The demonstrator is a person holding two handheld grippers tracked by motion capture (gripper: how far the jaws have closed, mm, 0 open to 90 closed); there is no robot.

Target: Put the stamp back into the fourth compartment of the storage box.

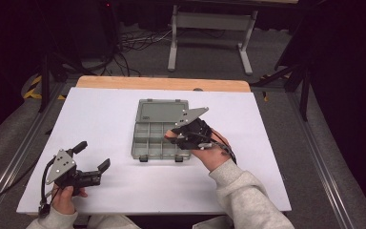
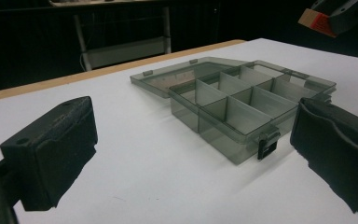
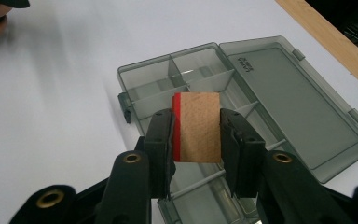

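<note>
Wooden block, clamped upright in the right gripper jaws, hangs seemingly straight above the open box compartments.

One wooden block, one compartment box

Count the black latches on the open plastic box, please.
2. Both are on the box front wall, facing the person: left latch and right latch. The right tool covers part of the box, so another may be hidden.
</note>
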